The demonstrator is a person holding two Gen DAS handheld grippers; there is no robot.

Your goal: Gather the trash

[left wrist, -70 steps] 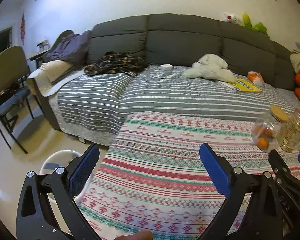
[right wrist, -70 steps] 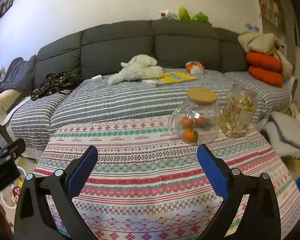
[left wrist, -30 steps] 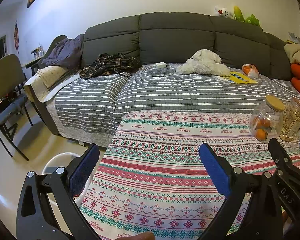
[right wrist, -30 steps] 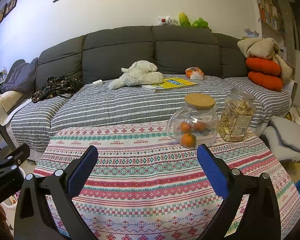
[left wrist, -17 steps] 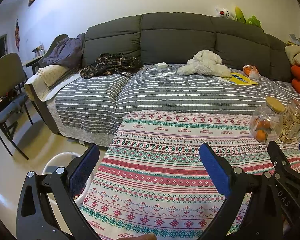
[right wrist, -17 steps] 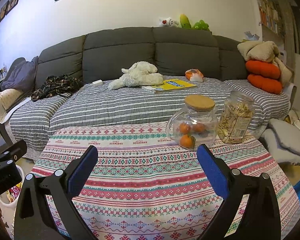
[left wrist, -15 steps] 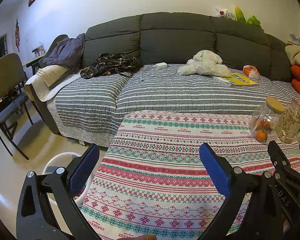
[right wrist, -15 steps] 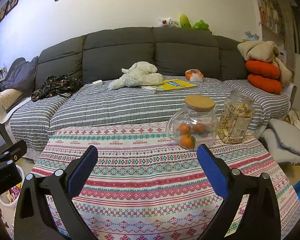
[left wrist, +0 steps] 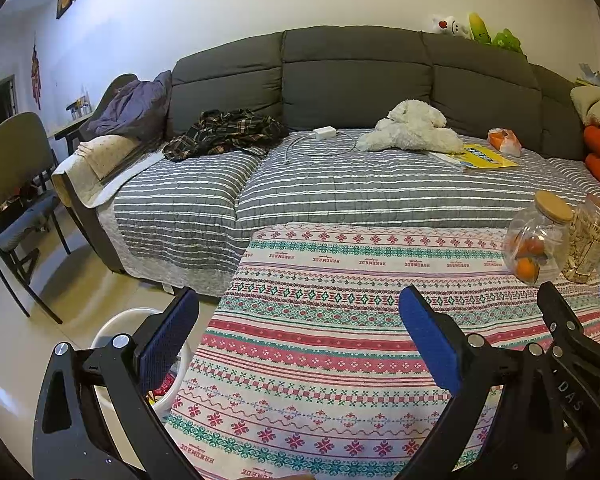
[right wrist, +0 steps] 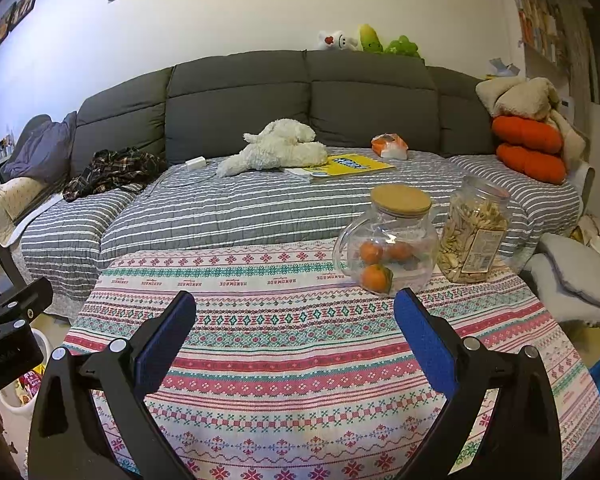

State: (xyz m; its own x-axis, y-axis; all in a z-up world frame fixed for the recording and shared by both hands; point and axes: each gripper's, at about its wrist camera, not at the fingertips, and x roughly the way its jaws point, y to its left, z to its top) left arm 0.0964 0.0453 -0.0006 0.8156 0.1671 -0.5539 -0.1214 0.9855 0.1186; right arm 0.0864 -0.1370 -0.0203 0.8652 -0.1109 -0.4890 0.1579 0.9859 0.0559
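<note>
A white trash bin (left wrist: 112, 322) stands on the floor at the table's left side, with colourful wrappers inside; it also shows in the right wrist view (right wrist: 40, 344). My left gripper (left wrist: 298, 312) is open and empty, held over the patterned tablecloth (left wrist: 320, 340) near the table's left edge. My right gripper (right wrist: 294, 314) is open and empty over the same cloth (right wrist: 280, 360). An orange and white packet (right wrist: 389, 146) lies on the sofa; it also shows in the left wrist view (left wrist: 504, 142).
A glass jar of oranges (right wrist: 388, 240) and a jar of snacks (right wrist: 474, 236) stand at the table's far right. The grey sofa (left wrist: 340, 80) holds a white plush toy (right wrist: 280, 148), a yellow book (right wrist: 348, 166), a plaid shirt (left wrist: 220, 132) and a charger (left wrist: 324, 133). A chair (left wrist: 12, 184) stands left.
Both grippers have pulled back and risen slightly since the earliest frames, so more of the sofa and table shows. In the last half second nothing has visibly moved.
</note>
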